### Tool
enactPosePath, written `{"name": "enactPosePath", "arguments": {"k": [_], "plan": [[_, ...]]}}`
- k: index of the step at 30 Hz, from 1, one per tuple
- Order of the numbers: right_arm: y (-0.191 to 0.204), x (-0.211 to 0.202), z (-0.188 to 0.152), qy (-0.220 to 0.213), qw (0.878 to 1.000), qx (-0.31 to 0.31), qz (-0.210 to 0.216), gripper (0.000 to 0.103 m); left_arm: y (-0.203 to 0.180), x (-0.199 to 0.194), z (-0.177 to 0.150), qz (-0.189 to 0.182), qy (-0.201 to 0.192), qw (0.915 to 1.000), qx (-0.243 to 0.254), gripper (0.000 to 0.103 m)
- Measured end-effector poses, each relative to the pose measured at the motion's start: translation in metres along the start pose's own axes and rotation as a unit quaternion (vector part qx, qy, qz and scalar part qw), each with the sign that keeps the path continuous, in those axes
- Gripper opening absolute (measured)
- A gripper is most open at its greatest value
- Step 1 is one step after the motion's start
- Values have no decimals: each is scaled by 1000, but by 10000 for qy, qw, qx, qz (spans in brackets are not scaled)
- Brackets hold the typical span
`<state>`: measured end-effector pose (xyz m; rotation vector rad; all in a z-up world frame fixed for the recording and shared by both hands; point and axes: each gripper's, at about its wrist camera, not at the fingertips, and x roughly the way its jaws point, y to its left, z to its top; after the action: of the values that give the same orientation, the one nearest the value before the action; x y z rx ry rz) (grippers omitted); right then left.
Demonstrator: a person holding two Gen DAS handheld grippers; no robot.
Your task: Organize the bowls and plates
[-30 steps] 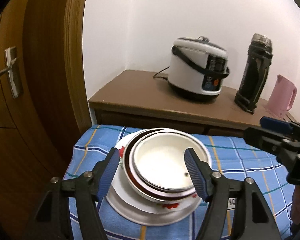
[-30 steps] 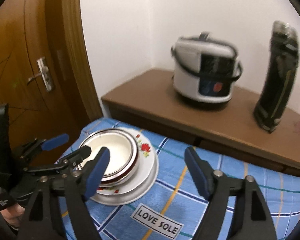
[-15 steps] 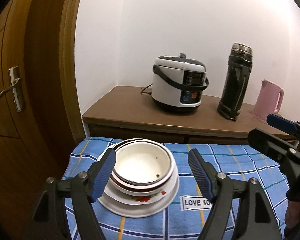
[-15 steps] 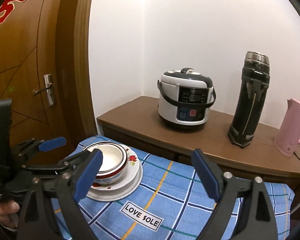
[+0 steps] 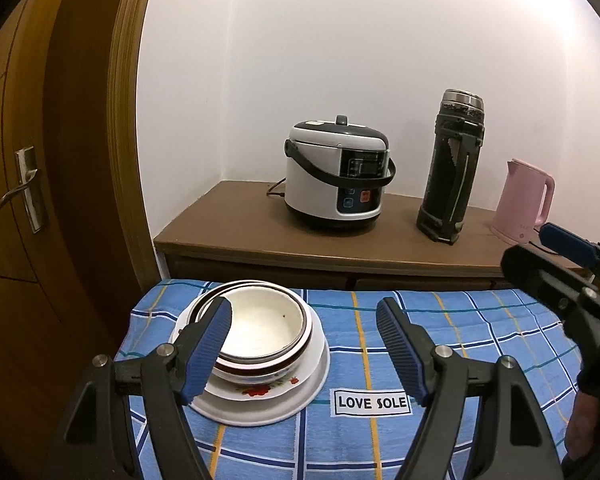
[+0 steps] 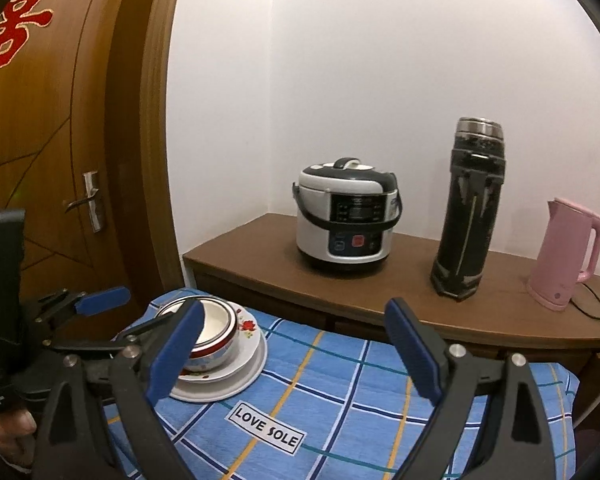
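Observation:
A stack of white bowls (image 5: 260,328) with a dark red rim sits on stacked white plates (image 5: 308,390) with a red flower print, at the left end of a blue checked tablecloth (image 5: 440,320). The stack also shows in the right wrist view (image 6: 216,336). My left gripper (image 5: 304,348) is open and empty, pulled back above the cloth, its left finger in front of the bowls. My right gripper (image 6: 296,356) is open and empty, to the right of the stack. The right gripper's body shows at the right edge of the left wrist view (image 5: 568,280).
A wooden sideboard (image 5: 236,236) behind the table carries a white rice cooker (image 5: 336,176), a black thermos (image 5: 454,168) and a pink kettle (image 5: 526,200). A wooden door with a handle (image 5: 24,188) stands at the left. A "LOVE SOLE" label (image 5: 372,402) is on the cloth.
Both grippers have drawn back and up from the stack, which looks smaller and farther away. The left gripper's jaws no longer flank the bowls. Both stay open.

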<state>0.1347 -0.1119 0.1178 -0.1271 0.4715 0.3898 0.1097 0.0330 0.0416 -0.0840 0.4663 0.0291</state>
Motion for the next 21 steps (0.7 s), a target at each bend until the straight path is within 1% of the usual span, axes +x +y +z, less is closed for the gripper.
{"name": "enactPosePath", "arguments": {"k": [4, 12, 21], "plan": [[-5, -9, -3, -86, 9999, 59, -90, 95, -3, -2, -1, -31, -4, 10000, -65, 77], [-18, -24, -4, -133, 9996, 194, -160, 96, -13, -10, -1, -43, -29, 10000, -33, 77], [-29, -38, 2, -255, 9992, 291, -141, 97, -22, -18, 9, -68, -35, 10000, 37, 77]]}}
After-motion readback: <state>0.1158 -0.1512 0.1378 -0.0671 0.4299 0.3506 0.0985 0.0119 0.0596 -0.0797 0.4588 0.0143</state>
